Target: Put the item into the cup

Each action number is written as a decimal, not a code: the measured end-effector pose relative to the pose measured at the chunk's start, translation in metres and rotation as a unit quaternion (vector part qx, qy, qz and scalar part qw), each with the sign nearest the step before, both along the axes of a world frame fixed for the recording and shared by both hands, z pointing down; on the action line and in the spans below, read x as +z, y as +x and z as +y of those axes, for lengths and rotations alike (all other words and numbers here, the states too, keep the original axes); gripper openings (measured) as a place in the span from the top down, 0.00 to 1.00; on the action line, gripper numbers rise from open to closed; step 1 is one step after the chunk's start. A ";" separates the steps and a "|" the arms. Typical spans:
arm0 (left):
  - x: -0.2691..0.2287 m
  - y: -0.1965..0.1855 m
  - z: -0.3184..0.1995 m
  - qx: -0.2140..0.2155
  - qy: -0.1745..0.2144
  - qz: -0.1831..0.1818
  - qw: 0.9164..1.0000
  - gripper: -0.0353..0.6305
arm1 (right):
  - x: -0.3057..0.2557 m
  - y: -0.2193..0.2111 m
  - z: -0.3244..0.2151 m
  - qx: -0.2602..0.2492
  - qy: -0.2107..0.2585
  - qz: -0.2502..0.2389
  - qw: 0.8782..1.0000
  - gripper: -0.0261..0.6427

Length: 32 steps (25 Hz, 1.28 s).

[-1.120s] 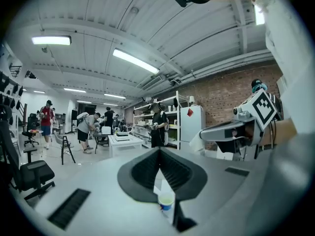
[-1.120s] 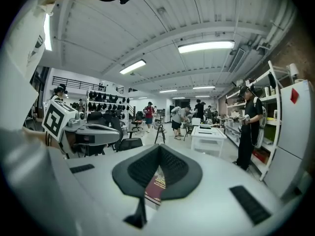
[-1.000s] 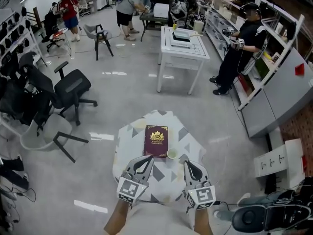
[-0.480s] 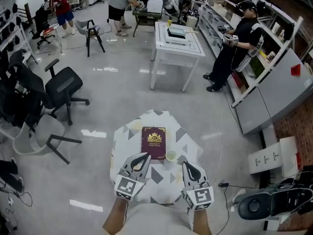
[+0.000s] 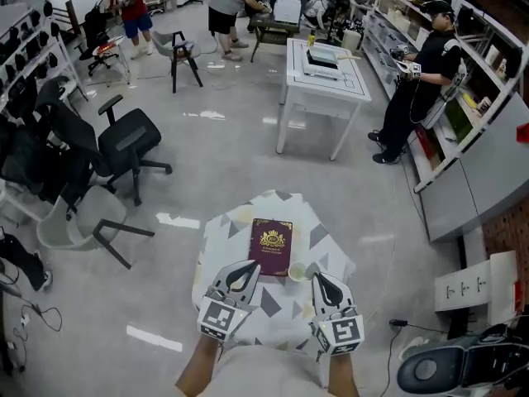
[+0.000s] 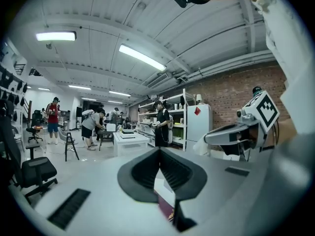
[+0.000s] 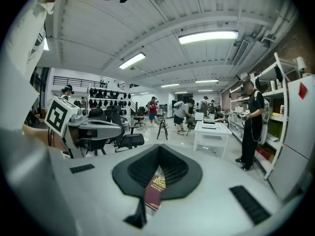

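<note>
Fingers of the left gripper and of the right gripper are pressed together in the head view. Both grippers are held low over the near edge of the small table and point at its middle. A maroon book lies flat there. The cup stands upright just beside the book's near right corner, close ahead of the right gripper's tip. This looks like a ready pose, before any reach. No loose item for the cup can be made out, and the cup is too small in the picture to tell whether it already holds anything.

From the left gripper view, the tips meet with nothing pinched. Only a strip of table and a corner of the book show below them, with the other gripper level alongside.

The right gripper view shows the same: tips touching, empty, the book's cover showing through the gap beneath.

Compared with a second ago, the room behind has slid across the head view. The grippers keep the same closed pose, and the cup and book lie as they did.
</note>
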State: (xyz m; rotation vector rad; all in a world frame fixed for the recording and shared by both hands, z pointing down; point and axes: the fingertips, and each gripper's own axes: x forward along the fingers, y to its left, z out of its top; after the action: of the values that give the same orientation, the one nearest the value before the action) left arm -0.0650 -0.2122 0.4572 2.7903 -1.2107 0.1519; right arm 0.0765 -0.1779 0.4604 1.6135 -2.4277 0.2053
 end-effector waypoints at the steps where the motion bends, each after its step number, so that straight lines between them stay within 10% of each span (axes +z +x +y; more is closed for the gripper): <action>1: -0.001 0.002 -0.001 -0.007 -0.001 -0.002 1.000 0.93 | -0.001 0.001 -0.005 -0.008 0.002 -0.003 1.000 0.95; 32: 0.071 0.057 -0.027 -0.040 -0.053 -0.044 0.997 0.93 | 0.072 0.049 -0.041 -0.049 -0.074 -0.037 0.995 0.95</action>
State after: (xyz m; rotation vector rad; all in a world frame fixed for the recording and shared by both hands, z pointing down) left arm -0.0076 -0.2391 0.5278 2.6659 -1.2898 0.3249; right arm 0.1250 -0.2190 0.5326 1.4443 -2.4747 0.4234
